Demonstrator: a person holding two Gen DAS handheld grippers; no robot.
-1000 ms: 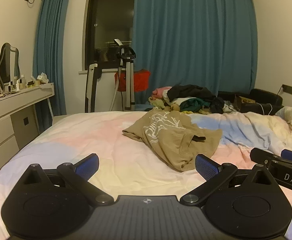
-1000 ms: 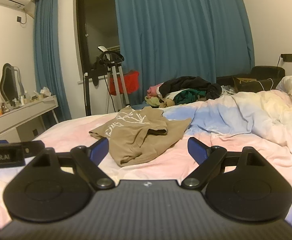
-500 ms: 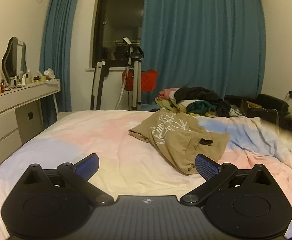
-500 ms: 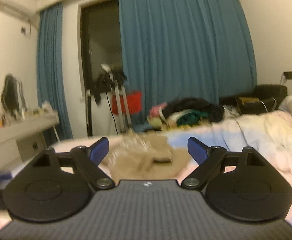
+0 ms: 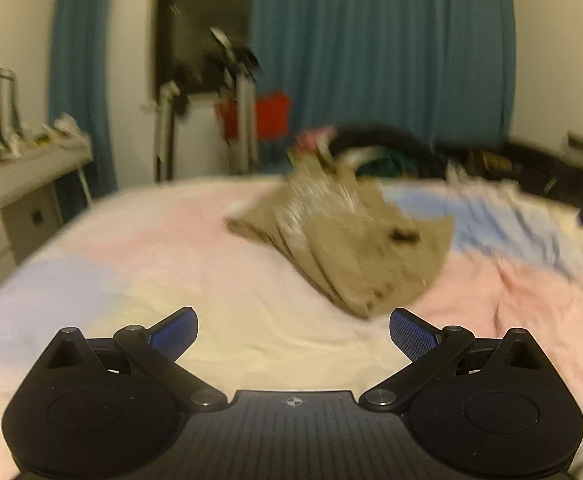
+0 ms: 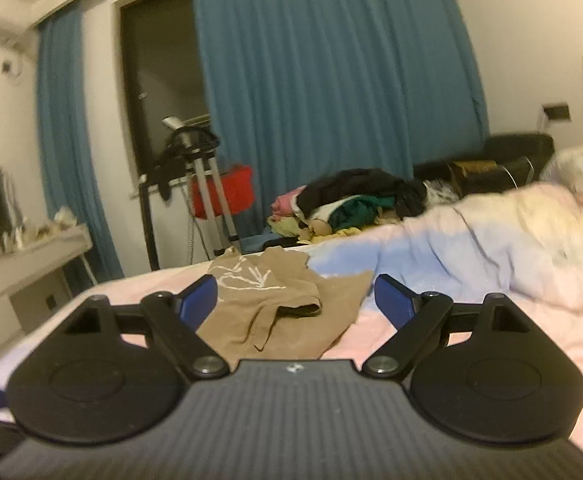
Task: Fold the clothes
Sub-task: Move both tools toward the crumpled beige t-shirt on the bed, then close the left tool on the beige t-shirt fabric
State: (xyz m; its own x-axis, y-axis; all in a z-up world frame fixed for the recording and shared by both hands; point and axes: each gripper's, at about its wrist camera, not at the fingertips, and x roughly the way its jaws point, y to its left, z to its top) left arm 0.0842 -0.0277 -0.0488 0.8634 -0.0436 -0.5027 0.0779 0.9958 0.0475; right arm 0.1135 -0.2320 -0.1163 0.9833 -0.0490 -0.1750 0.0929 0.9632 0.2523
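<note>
The bed (image 6: 431,320), under a pastel pink, blue and cream cover, fills the middle and lower half of both views, with a rumpled duvet (image 6: 511,248) heaped toward the right edge of the right wrist view. A pile of clothes (image 6: 343,208) sits at the far side of the bed, centre frame, in front of the blue curtain (image 6: 331,80).

The tan T-shirt (image 6: 283,316) lies crumpled on the cover, lower centre in the right wrist view and centre-right in the blurred left wrist view (image 5: 351,248). It shows a white print near its far end, and one sleeve or flap is doubled over the body. I judge it light, soft and limp: it will sag and drag when lifted, not slip, and nothing about it is fragile. The best hold is probably a pinch on a free edge or corner (hem or shoulder, whichever is exposed), one for each tool, so it can be spread flat first.

The right gripper (image 6: 295,300) is spread wide and empty, its blue pads framing the shirt. The left gripper (image 5: 293,334) is likewise wide apart, holding nothing, above bare cover just short of the shirt.
</note>
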